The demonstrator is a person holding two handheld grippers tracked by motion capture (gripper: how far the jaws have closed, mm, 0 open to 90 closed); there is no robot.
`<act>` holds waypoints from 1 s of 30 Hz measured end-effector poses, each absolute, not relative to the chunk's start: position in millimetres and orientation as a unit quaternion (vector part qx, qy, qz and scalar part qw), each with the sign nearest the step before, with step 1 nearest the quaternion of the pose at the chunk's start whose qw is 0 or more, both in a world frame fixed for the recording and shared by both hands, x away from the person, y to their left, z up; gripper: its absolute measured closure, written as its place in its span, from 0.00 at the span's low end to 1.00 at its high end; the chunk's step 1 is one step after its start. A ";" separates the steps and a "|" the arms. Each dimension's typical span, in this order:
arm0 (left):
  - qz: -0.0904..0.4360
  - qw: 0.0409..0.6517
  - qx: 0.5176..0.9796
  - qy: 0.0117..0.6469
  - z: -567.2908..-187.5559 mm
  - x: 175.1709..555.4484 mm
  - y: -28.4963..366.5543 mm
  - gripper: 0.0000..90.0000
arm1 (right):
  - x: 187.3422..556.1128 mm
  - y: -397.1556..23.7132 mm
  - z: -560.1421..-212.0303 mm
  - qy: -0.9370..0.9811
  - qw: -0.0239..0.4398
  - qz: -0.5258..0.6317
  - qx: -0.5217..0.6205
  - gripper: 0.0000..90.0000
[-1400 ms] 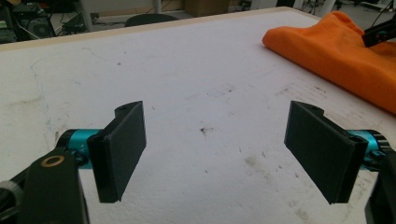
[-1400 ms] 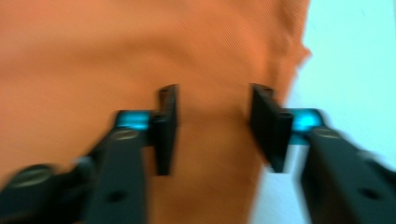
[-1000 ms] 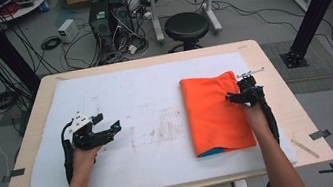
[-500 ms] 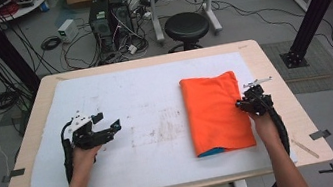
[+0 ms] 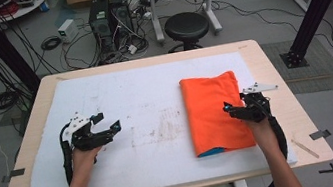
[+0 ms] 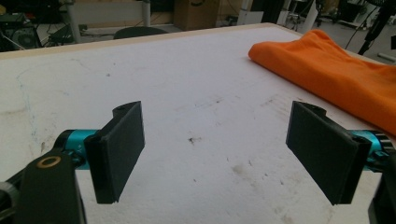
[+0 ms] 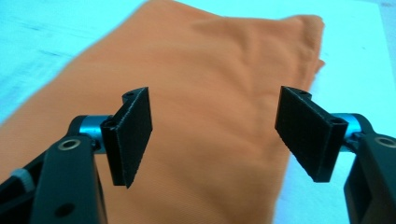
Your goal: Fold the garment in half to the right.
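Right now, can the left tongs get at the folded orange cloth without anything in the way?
Probably yes. The left tongs stand open over bare white mat, and nothing lies between them and the folded orange cloth. The right tongs, jaws just opened and empty, hover at the cloth's far edge, leaving its near edge free.

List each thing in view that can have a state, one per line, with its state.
Orange cloth: folded, lying flat on the white mat.
Right gripper: jaws just opened, wide apart above the cloth, nothing between them.
Left gripper: jaws open, empty, over bare mat.
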State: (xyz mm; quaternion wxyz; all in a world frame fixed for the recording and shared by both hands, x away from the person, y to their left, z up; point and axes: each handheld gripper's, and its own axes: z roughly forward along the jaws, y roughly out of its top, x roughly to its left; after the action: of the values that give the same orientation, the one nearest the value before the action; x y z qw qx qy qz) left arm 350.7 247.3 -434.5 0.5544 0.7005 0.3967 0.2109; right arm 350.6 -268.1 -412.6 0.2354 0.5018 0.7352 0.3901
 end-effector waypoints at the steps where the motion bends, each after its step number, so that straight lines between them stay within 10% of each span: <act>1: 0.210 0.555 0.700 0.397 -435.0 350.7 247.0 0.22 | 348.1 -267.6 -412.4 0.735 0.234 0.395 0.499 0.30; 30: 0.206 0.557 0.705 0.388 -433.2 342.1 245.1 0.22 | 315.4 -263.5 -398.6 0.717 0.282 0.435 0.466 0.27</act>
State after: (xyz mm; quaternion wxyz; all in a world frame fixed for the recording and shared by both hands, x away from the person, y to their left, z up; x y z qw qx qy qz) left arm 342.1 245.1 -433.2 0.5565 0.7052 0.3878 0.2062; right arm 315.4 -263.5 -398.6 0.2818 0.4665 0.7166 0.4353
